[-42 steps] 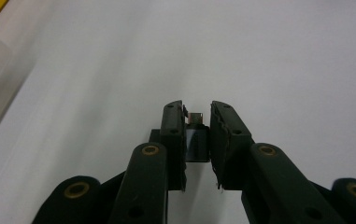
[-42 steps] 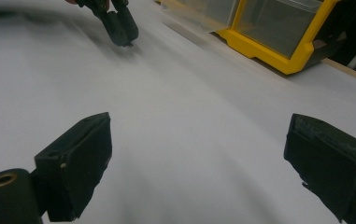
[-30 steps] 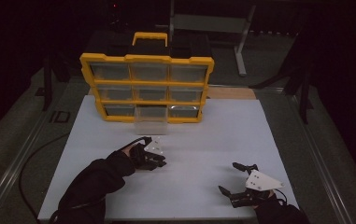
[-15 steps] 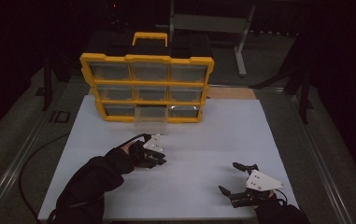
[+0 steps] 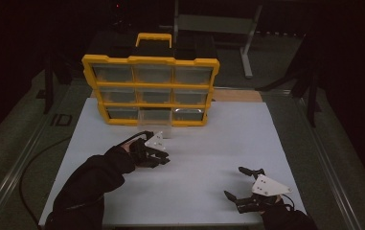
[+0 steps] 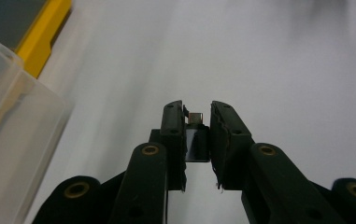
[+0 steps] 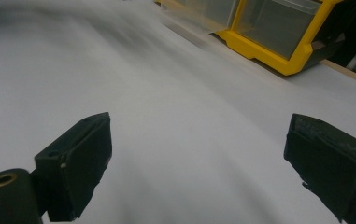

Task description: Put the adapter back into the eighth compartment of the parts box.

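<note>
My left gripper sits near the middle of the white worktop, a little toward the left edge, just in front of the yellow organizer that stands upright at the far edge. The jaws are narrow, pinched on a small dark part with a metal tip. In the left gripper view that part sits snug between the two pads, its shiny end poking out past them, held clear above the white surface. I can't make out exactly what the part is; it's small and dim.

A clear drawer juts out of the organizer's bottom row, middle slot, right beside my left gripper. In the left gripper view its cloudy plastic wall fills the left side, with the yellow frame just behind it.

My right gripper rests near the front right corner of the worktop, well apart from the left one. Its jaws stand wide, nothing between them, just bare white surface. In the right gripper view the organizer's yellow corner shows far off at the top right.
</note>
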